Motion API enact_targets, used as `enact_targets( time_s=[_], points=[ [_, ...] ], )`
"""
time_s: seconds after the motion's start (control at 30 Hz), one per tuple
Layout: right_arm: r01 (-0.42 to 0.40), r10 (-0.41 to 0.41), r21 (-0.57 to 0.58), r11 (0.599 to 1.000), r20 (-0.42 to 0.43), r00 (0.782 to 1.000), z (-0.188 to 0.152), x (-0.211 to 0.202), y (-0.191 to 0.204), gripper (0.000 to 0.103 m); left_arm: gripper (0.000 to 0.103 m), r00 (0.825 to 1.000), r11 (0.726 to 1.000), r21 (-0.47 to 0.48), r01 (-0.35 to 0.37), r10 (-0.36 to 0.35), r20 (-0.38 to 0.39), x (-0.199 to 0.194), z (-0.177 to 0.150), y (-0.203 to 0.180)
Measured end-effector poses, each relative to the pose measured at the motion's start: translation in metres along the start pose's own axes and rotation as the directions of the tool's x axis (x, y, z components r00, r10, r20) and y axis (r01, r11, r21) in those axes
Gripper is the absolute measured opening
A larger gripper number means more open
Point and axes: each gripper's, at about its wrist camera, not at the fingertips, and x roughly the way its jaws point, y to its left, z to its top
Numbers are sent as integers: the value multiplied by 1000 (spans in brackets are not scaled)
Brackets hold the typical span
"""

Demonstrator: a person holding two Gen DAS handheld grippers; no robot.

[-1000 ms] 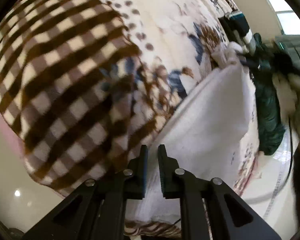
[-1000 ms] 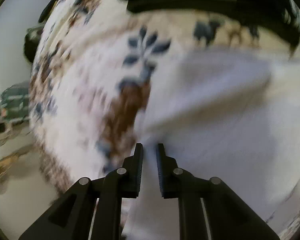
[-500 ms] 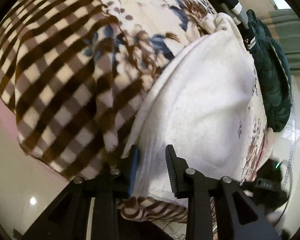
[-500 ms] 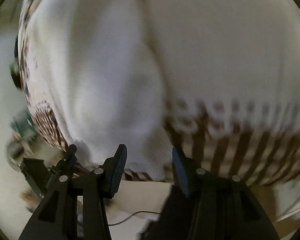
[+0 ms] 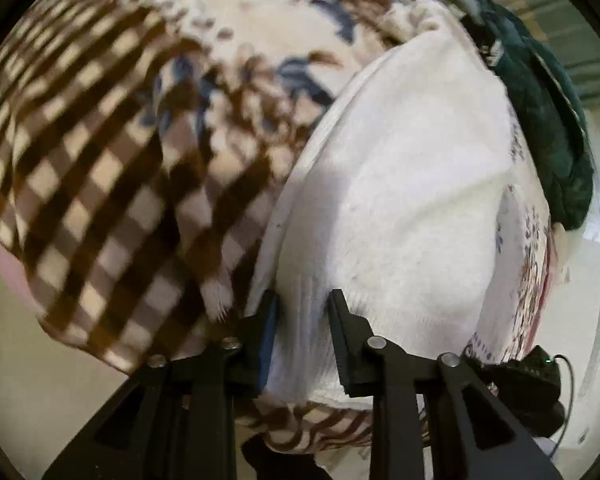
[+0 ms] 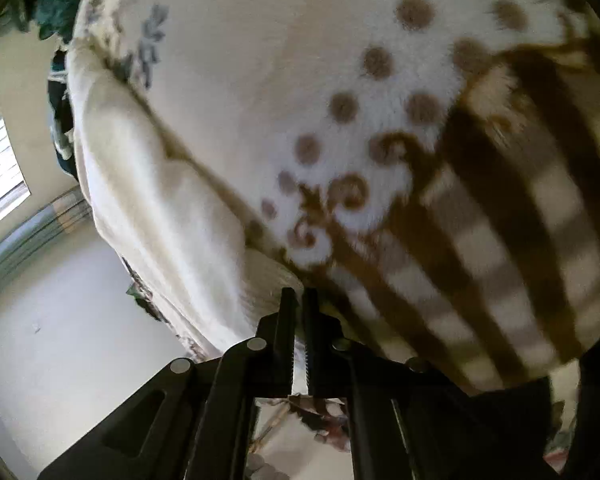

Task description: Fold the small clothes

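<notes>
The white fleecy garment (image 5: 404,184), a soft small piece of clothing with a ribbed hem, lies spread on a plush blanket (image 5: 100,152) patterned in brown-and-cream check, brown dots and blue-brown flowers, and the relation that matters is that both grippers sit on its near hem edge while the cloth stretches away from them. In the left wrist view the left gripper (image 5: 303,300) has its black fingers astride the ribbed hem, with a band of white fabric bunched between them; the gap looks wide here, but the jaws are closing and the cloth appears pinched there. From these fingers the garment's long axis runs up and to the right, toward a dark green garment (image 5: 548,120) heaped at the far edge of the blanket. In the right wrist view the right gripper (image 6: 300,300) has its fingers drawn almost together on a thin lip of the same white garment (image 6: 156,200), at the hem corner that meets the checked part of the blanket (image 6: 480,240); from here the cloth runs up and to the left. Judging by this, the coming fold would carry the hem away from the person along that long axis, with neither hand clearly nearer.
</notes>
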Motion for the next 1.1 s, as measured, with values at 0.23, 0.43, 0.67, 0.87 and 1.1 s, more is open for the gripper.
enact_targets(
  time_s=[0.23,0.43,0.67,0.87,1.1],
  points=[
    [159,-150,-69,985,114,982,-58,-34,4,2,5,1000,989,149,-1,4,-15,-22,2,-14],
    [240,-221,-138,961,137,966,-77,-27,17,2,4,999,992,128,7,-2,-34,-29,13,4],
    [402,-367,-244,882,178,913,-75,11,30,2,5,989,973,219,-73,99,-109,17,23,20],
    [430,-435,-293,854,50,899,-59,31,50,22,19,985,981,194,0,34,-169,-5,40,5],
    [423,-376,-333,843,198,905,-43,-28,119,51,50,991,984,122,131,-132,-4,-50,126,-39]
  ],
)
